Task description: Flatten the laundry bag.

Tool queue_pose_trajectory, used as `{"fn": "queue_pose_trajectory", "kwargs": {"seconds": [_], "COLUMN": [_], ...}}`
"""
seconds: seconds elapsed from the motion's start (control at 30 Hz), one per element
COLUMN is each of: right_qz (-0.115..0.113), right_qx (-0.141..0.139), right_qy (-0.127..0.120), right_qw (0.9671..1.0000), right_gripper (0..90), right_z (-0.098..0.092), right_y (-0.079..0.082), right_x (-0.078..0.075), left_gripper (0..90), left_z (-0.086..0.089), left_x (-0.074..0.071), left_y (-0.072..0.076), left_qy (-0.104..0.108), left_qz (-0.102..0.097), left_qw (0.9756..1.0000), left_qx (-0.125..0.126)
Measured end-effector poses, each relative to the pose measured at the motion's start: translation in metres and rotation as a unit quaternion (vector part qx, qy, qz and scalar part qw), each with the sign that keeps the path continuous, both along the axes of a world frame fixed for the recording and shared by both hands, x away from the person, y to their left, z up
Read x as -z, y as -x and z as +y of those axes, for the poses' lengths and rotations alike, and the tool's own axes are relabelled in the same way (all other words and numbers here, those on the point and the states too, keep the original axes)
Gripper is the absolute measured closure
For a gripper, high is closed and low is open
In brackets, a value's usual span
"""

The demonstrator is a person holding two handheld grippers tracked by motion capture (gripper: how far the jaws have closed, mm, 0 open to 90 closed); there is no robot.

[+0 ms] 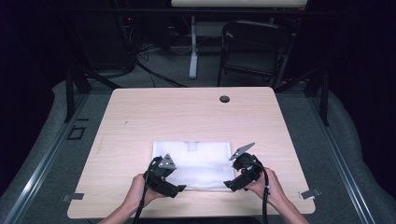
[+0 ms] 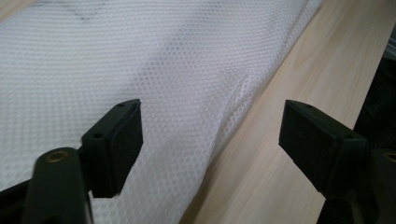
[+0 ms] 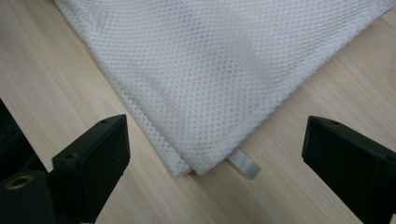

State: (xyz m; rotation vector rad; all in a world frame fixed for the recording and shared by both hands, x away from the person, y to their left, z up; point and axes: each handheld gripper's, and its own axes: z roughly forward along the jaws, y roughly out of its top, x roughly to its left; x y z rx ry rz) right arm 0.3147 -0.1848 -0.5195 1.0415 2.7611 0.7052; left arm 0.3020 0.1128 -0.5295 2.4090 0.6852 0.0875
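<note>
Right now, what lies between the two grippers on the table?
In the high view, the near edge of the white mesh bag spans the stretch between the left gripper and right gripper, lying flat on the wooden table.

White mesh cloth (image 1: 194, 164) with a fine honeycomb pattern; pale wood-grain desk (image 1: 187, 112); black grippers; grey floor (image 1: 350, 154).

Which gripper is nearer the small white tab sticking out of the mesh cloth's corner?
Right. The right gripper hovers open at the corner, tab between its fingers. The left gripper is at the mesh cloth's opposite near corner.
</note>
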Motion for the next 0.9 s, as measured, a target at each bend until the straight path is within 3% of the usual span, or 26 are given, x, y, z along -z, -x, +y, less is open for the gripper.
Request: {"fn": "queue_pose_trajectory", "kwargs": {"seconds": [0.17, 0.3, 0.4, 0.47, 0.63, 0.9], "right_qz": [0.003, 0.005, 0.008, -0.003, -0.022, -0.037], "right_qx": [-0.004, -0.004, -0.007, -0.006, -0.010, 0.001], "right_qy": [0.005, 0.005, 0.007, 0.015, 0.011, -0.009], "right_qw": [1.0000, 1.0000, 0.9999, 0.9999, 0.9996, 0.9993], "right_gripper": [10.6, 12.8, 14.7, 16.6, 21.4, 40.7], "right_z": [0.003, 0.003, 0.003, 0.004, 0.005, 0.002], "right_y": [0.002, 0.003, 0.003, 0.004, 0.006, 0.009], "right_x": [0.003, 0.004, 0.006, 0.007, 0.001, -0.003], "left_gripper": [46.1, 53.6, 60.4, 65.5, 73.2, 84.3], "left_z": [-0.020, -0.031, -0.033, -0.036, -0.034, -0.032], "left_x": [0.010, 0.019, 0.023, 0.026, 0.028, 0.028], "left_y": [-0.009, -0.013, -0.015, -0.012, -0.010, -0.010], "left_qy": [-0.016, -0.057, -0.067, -0.080, -0.071, -0.059], "left_qz": [0.010, 0.025, 0.026, 0.010, 0.004, 0.005], "left_qw": [0.9988, 0.9963, 0.9955, 0.9945, 0.9955, 0.9976], "left_qx": [0.045, 0.059, 0.062, 0.067, 0.063, 0.035]}}
